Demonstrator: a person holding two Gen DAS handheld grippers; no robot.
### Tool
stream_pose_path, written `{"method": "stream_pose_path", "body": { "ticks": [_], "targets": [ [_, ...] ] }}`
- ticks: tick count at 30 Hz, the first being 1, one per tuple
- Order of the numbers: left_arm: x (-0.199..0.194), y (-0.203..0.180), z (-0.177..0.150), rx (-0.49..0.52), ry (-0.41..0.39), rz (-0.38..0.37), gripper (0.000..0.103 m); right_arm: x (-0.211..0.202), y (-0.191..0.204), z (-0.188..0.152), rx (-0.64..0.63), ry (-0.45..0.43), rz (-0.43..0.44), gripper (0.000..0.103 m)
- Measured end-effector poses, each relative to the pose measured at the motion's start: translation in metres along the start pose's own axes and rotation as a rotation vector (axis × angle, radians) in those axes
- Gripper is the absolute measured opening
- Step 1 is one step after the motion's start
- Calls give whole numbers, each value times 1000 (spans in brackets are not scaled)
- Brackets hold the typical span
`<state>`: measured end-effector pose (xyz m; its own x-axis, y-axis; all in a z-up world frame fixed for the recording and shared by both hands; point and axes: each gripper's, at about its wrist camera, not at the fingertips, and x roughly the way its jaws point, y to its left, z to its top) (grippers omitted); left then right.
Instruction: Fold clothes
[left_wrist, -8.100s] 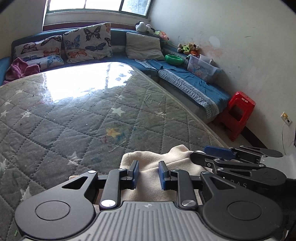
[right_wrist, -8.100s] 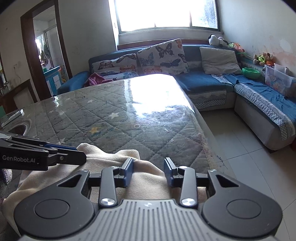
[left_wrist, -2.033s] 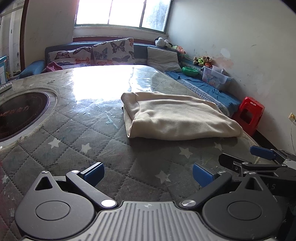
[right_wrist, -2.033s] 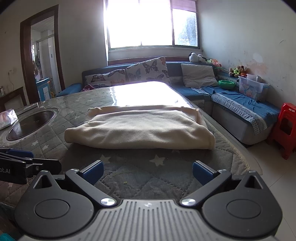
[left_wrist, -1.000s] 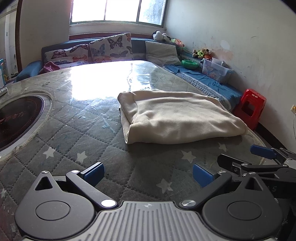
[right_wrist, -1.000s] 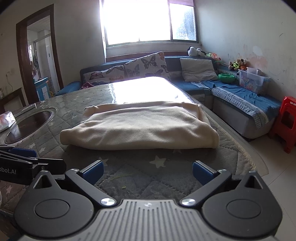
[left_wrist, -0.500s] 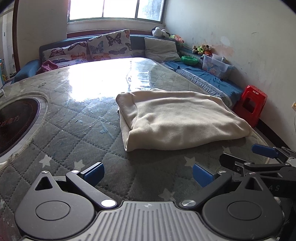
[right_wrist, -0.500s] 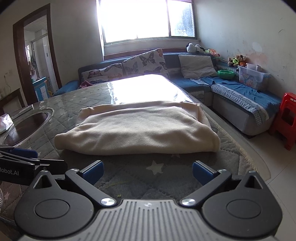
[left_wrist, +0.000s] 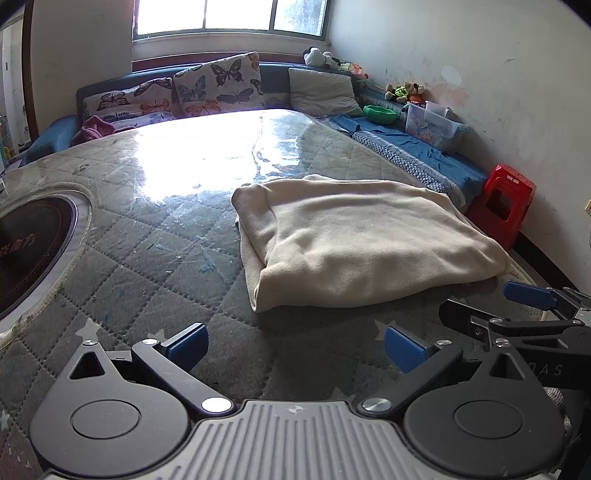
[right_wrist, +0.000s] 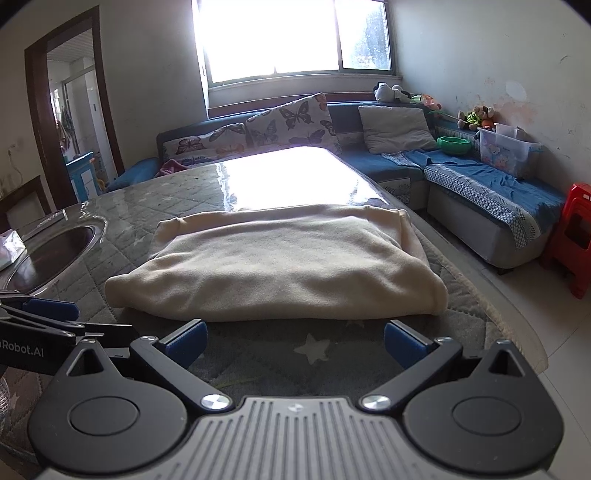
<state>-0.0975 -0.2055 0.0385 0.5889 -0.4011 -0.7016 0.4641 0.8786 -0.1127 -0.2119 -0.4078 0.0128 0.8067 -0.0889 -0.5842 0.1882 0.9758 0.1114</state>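
Left wrist view: folded cream garment (left_wrist: 354, 240) flat on quilted table (left_wrist: 147, 258), double-layered left edge visible. Left gripper (left_wrist: 295, 345) spread wide, empty, short of it. Right wrist view only: doorway (right_wrist: 70, 110), right gripper (right_wrist: 293, 341) likewise spread, just before the near fold. Red stool (left_wrist: 502, 203) beyond.

From my seat I see a bright window (right_wrist: 295, 37) glaring onto the quilted, glass-topped table (left_wrist: 147, 221), a blue corner sofa (right_wrist: 480, 177) with butterfly cushions (left_wrist: 218, 88) behind its far edge, a red plastic stool (left_wrist: 502, 203) by the scuffed white wall (left_wrist: 498, 55), and a doorway (right_wrist: 70, 103) left
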Motion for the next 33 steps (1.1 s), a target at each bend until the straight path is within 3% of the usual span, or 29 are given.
{"method": "stream_pose_path", "body": {
  "ticks": [33],
  "targets": [
    [11, 6, 8, 2, 25, 5, 103, 16, 0, 2, -12, 49, -3, 103]
  ]
}}
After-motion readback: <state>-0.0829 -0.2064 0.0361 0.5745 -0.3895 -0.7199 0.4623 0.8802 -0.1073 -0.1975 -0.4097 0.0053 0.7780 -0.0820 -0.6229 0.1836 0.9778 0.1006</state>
